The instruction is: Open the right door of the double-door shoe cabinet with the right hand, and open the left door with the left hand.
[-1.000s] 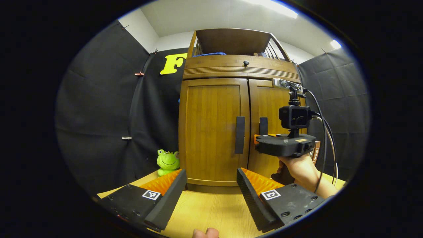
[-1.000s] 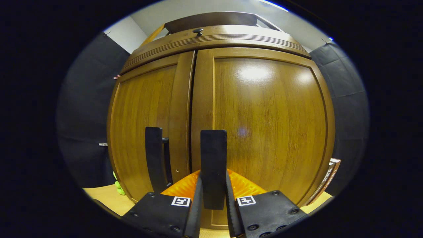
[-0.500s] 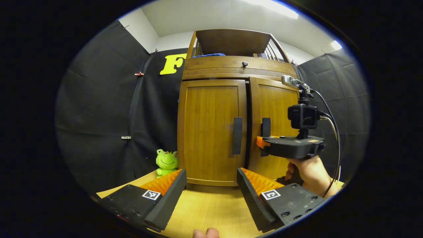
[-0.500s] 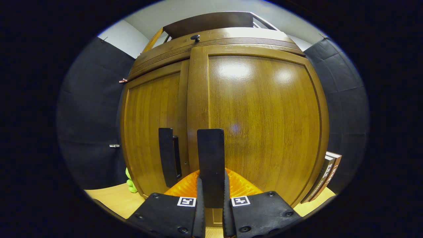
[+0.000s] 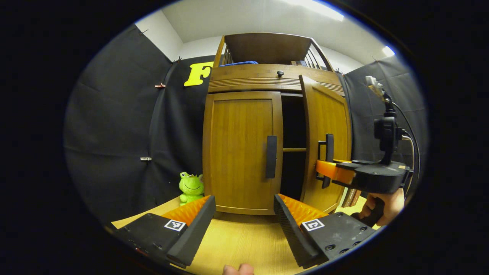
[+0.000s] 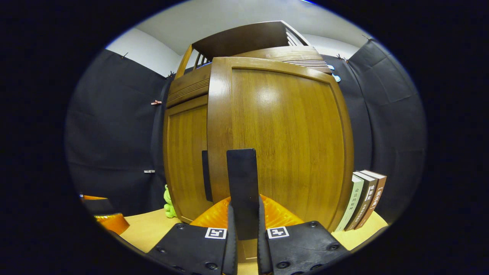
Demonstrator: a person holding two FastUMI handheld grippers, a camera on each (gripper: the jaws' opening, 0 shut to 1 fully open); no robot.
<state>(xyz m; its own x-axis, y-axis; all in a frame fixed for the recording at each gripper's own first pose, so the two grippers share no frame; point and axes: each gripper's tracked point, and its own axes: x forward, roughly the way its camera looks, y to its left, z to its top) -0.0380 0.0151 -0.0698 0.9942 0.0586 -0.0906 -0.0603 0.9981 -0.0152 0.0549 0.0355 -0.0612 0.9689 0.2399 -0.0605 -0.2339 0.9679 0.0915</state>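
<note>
The right tool (image 6: 244, 244) is clamped on the flat dark bar handle (image 6: 242, 191) of the glossy, grained wooden right door (image 5: 328, 141), which stands swung out from the shoe cabinet (image 5: 244, 84) on the pale desk (image 5: 237, 240). The left tool (image 5: 242, 225) hangs spread wide before the closed left door (image 5: 240, 149).

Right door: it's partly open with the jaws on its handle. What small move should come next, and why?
Probably swing the right door a little wider: the right gripper clamps its handle, and the door stands only partly open. The left door is shut, the left gripper open short of it.
</note>
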